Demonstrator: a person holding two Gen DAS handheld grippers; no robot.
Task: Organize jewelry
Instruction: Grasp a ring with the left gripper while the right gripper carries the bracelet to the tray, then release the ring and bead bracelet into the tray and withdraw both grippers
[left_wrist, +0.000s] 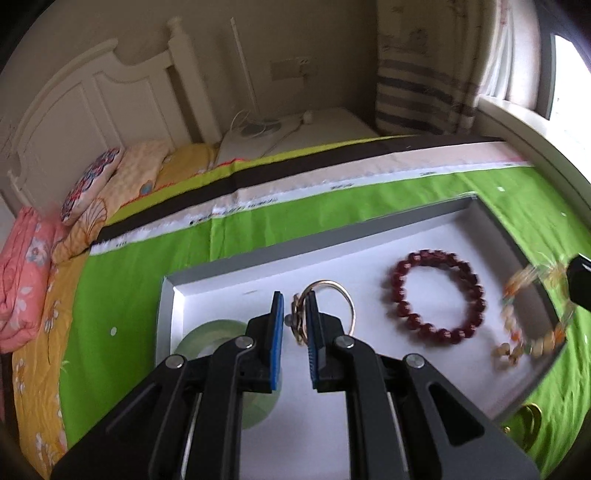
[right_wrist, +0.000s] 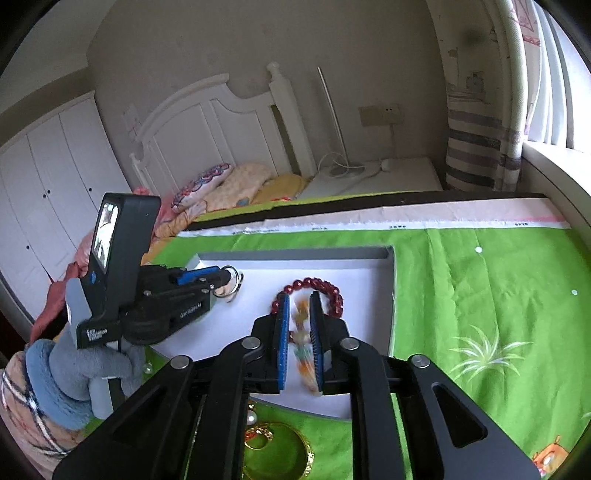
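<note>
The left gripper has its blue pads a little apart, with the gold ring bangle and its small charm between them; the bangle's loop rests against the right pad, but whether the pads actually pinch it cannot be told. This gripper tilts steeply down over the white tray, near the middle of the tray's floor. In the right wrist view a grey-gloved hand wraps its handle from the tray's left edge.

The right gripper also stands slightly parted, with the blurred pale and orange bead bracelet hanging between its pads; a firm grip cannot be confirmed. It points down at a gentler slope over the tray's right half.

The dark red bead bracelet lies flat on the tray floor, between the two grippers. A pale green bangle lies near the tray's left edge, partly hidden under the left gripper. A gold bangle and a few pearls lie on the green cloth just outside the tray's near edge.
</note>
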